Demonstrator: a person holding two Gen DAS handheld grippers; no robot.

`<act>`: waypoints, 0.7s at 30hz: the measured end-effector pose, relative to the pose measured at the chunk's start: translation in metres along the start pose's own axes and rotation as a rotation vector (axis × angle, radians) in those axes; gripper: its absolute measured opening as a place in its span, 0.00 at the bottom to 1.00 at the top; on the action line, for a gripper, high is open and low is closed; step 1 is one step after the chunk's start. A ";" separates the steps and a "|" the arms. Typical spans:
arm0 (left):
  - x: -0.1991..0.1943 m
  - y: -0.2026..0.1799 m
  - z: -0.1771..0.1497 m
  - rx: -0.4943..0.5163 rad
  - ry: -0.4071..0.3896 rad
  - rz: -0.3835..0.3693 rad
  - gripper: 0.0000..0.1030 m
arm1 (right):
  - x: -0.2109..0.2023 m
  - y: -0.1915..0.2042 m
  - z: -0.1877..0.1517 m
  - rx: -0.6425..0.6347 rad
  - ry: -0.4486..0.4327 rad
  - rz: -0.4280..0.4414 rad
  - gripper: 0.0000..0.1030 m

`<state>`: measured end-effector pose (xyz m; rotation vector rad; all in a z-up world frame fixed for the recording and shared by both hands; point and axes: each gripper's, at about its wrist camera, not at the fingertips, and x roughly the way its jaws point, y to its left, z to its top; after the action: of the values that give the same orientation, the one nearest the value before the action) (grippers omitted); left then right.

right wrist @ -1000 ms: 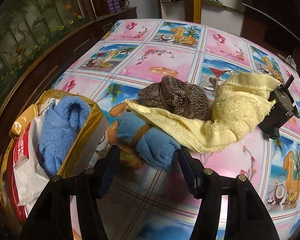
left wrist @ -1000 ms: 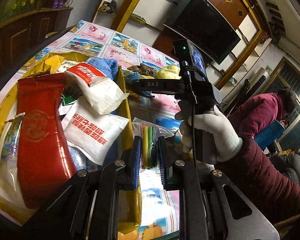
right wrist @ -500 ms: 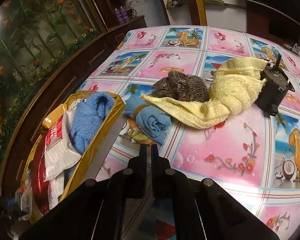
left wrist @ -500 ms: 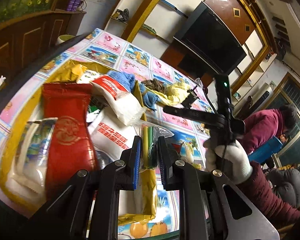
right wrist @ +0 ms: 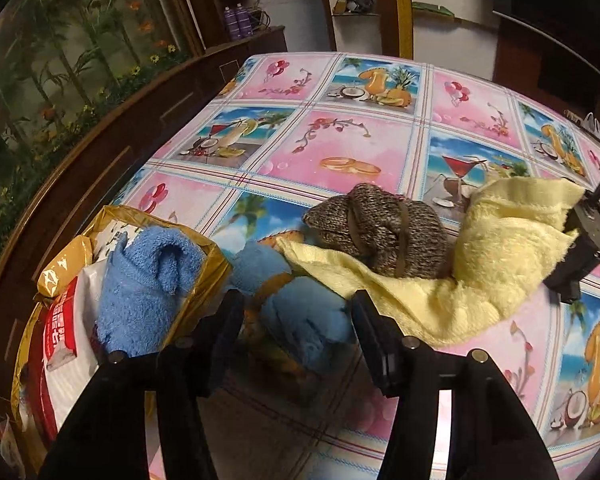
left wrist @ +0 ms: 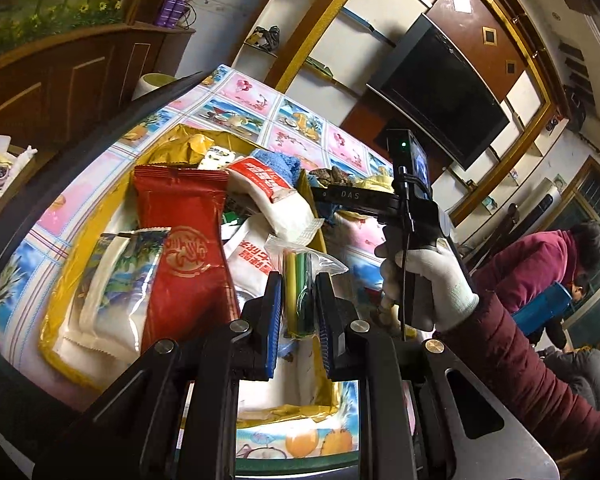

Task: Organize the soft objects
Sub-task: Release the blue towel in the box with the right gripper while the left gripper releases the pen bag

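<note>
My left gripper (left wrist: pixel 298 308) is shut on a clear packet of yellow and green sticks (left wrist: pixel 296 280), held above the near right corner of a gold tray (left wrist: pixel 60 320). The tray holds a red pouch (left wrist: pixel 188 260), white packets (left wrist: pixel 276 200) and a blue towel (right wrist: pixel 148 284). My right gripper (right wrist: pixel 296 320) points down at the table, its jaws opening. A rolled blue towel (right wrist: pixel 312 312) lies between its fingers, and the pads do not press it. Behind it lie a yellow towel (right wrist: pixel 500 264) and a brown knitted roll (right wrist: pixel 384 236).
A flowered tablecloth (right wrist: pixel 340 140) covers the table. A black device (right wrist: pixel 584 248) sits at the yellow towel's right end. A white-gloved hand (left wrist: pixel 428 280) holds the right gripper's handle. A person in a maroon jacket (left wrist: pixel 532 264) sits beyond the table. Dark wooden cabinets (left wrist: pixel 80 80) stand along the left.
The right gripper drew back from the rolled blue towel with shut jaws, then came down over it again with jaws apart. The left gripper carried its packet further over the tray.
</note>
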<state>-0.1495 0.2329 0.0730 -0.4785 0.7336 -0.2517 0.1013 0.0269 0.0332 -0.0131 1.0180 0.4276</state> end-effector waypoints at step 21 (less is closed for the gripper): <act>0.009 0.017 -0.009 -0.087 0.096 0.089 0.51 | -0.094 0.082 -0.052 -0.079 -0.009 0.352 0.17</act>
<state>-0.1482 0.2412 0.0538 -0.5177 0.8596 -0.1610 -0.0131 0.0593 0.0985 0.0985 0.9958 0.7882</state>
